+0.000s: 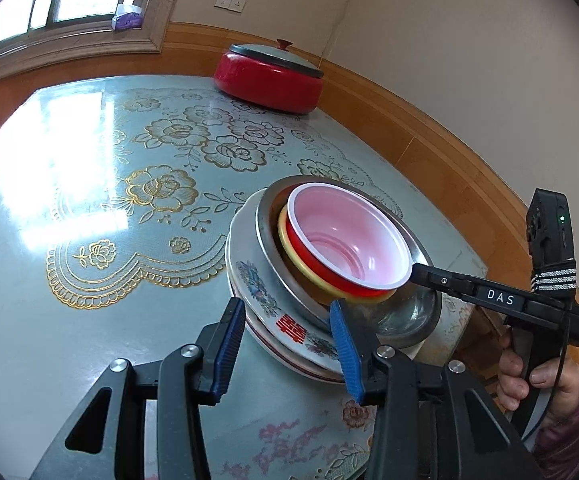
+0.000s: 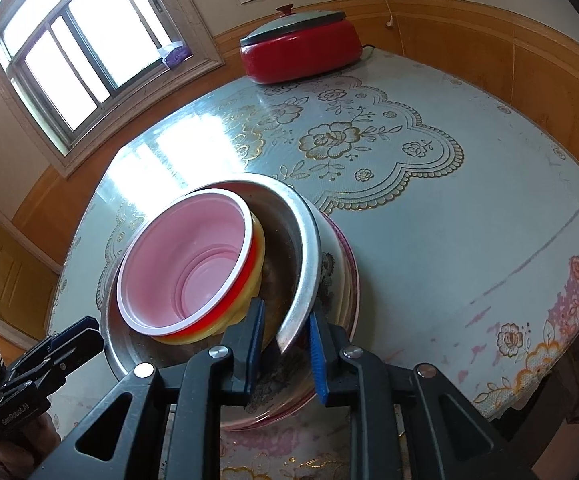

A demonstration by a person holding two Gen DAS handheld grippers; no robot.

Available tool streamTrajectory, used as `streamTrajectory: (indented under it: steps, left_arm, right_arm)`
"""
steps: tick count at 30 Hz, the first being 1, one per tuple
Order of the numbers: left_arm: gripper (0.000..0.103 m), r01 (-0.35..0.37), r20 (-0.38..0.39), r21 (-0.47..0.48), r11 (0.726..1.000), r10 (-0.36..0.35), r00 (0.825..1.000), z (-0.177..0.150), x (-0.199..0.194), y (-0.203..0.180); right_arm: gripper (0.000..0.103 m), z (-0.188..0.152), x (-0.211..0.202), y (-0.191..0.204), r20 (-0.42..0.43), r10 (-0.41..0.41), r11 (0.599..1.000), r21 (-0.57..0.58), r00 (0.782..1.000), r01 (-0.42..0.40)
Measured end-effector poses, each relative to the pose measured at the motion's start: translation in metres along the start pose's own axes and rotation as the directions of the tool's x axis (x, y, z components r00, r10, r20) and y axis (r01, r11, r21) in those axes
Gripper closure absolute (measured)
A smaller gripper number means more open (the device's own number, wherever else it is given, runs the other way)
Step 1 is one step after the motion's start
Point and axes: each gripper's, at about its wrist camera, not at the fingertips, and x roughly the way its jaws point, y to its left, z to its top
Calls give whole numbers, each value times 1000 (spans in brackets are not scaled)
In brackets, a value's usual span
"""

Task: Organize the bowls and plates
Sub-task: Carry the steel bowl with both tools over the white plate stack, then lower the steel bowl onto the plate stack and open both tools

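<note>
Stack of dishes near the front edge of the table (image 1: 69,208): flowered plates (image 1: 249,280) at the bottom, steel bowl (image 1: 405,316) on them, yellow bowl (image 1: 289,248) inside that, red bowl (image 1: 345,236) with a pink inside nested on top.

Left gripper (image 1: 287,344) hanging over the near rim of the plates, fingers (image 1: 229,344) parted, plate rim lying in the gap, pads not pressing on it.

Right gripper (image 2: 285,346) at the steel bowl's rim (image 2: 301,272), one blue finger (image 2: 255,338) inside the bowl beside the yellow one, the other outside; narrow gap, whether the pads pinch the rim hard to tell.

Red lidded pot (image 1: 269,76) at the far side of the table, well apart from the stack.
</note>
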Motion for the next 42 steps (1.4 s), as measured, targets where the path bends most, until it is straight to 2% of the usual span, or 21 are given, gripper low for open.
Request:
streamTrajectory:
  steps: [3,9,10,17,21,23,26,32,40,42]
  left_arm:
    - [53,19,18,-25,1000,-19,1000,-1,-8,5]
    - [50,-9,56,-109,994,15,998,-1,-23,30]
    - [47,-25,50,-118,993,31,998,0,-22,34]
    - [47,-102,-7,-149,984,102,995,-6,-5,44]
    - [47,-154,-39,-155,976,150,988,-8,9,42]
    - [49,-159,-43,-147,976,155,987,-7,14,39]
    - [50,-201,-34,-122,972,198,980,-3,19,34]
    - [57,-227,-50,-105,968,223,974,0,21,28]
    - [60,-242,-51,-113,964,238,970,-5,19,20]
    - [60,-228,-55,-124,966,222,973,-8,19,19]
  right_arm:
    - [79,-4,-15,-4,33,35,999,31,999,-36]
    - [75,-16,-43,-14,101,40,997,64,994,-47]
    - [75,-18,-44,-16,97,36,997,65,995,-42]
    - [75,-47,-19,-15,-30,56,997,63,998,-54]
    - [73,-52,-16,-8,-43,83,996,35,996,-81]
    - [73,-52,-13,-10,-50,110,993,40,993,-108]
    - [73,-50,-8,-13,-52,143,989,51,988,-140]
    - [73,-42,-5,-17,-57,134,991,34,989,-133]
    - [73,-35,-5,-20,-87,134,991,5,987,-134]
    - [72,-34,-3,-20,-94,135,991,-3,986,-136]
